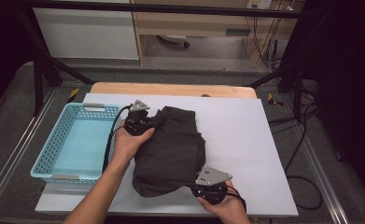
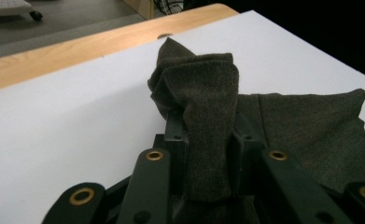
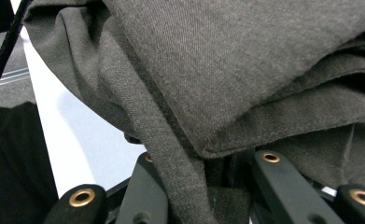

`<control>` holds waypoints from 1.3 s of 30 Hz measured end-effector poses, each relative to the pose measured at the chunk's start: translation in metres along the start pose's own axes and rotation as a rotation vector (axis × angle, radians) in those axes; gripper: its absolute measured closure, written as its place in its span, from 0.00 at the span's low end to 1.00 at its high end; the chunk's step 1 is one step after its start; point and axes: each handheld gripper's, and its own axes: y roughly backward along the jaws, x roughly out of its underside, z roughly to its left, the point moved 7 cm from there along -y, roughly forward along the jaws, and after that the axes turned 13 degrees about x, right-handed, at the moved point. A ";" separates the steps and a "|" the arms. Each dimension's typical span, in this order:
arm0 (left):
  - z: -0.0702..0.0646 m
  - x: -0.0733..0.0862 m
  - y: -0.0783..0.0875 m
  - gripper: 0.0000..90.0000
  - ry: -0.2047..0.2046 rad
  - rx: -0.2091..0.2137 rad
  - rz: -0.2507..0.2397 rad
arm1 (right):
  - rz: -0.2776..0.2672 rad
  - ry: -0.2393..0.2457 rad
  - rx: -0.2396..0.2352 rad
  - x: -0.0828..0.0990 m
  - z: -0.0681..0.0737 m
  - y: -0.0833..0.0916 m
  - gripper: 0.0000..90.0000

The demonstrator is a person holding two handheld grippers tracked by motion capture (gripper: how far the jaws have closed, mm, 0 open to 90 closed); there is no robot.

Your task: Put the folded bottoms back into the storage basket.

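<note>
Dark grey cloth (image 3: 245, 70) lies closest of all, bunched in folds right over the right gripper (image 3: 208, 186), whose black jaws are clamped on a hem or seam of it. From the left gripper view the same holds on the other side: the left gripper (image 2: 208, 154) is clenched on a gathered corner of the garment, which stands up in a twisted peak between the jaws, with the rest of the fabric trailing off over the white worktop (image 2: 68, 130).

From the high view, the garment (image 1: 173, 149) is a loosely folded dark bundle near the middle of the worktop (image 1: 245, 140), just right of the light blue basket (image 1: 73, 144). The left gripper (image 1: 140, 122) grips its far left edge, beside the basket's right wall; the right gripper (image 1: 208, 186) grips the near edge, close to the person's side of the worktop. Parts of the cloth look raised off the surface at both grips, though the middle sags and I cannot tell whether it is clear of the worktop.

As a judgement: the folding looks largely done, since the piece is compact and layered, and both grasps are secured. What is left appears to be carrying the bundle across to the left and lowering it into the basket, which holds nothing so far, then releasing both grips.
</note>
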 end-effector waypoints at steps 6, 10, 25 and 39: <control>0.004 -0.011 0.011 0.80 -0.012 -0.020 0.007 | -0.026 -0.010 -0.018 -0.012 -0.001 -0.007 0.84; 0.007 -0.014 0.017 0.80 -0.008 -0.021 0.001 | -0.042 -0.022 -0.034 -0.015 -0.001 -0.012 0.84; 0.008 -0.033 0.053 0.81 0.004 -0.051 -0.003 | -0.091 -0.050 -0.095 -0.044 0.003 -0.018 0.85; 0.010 -0.050 0.088 0.81 -0.001 -0.077 0.009 | -0.119 -0.064 -0.162 -0.074 0.011 -0.023 0.85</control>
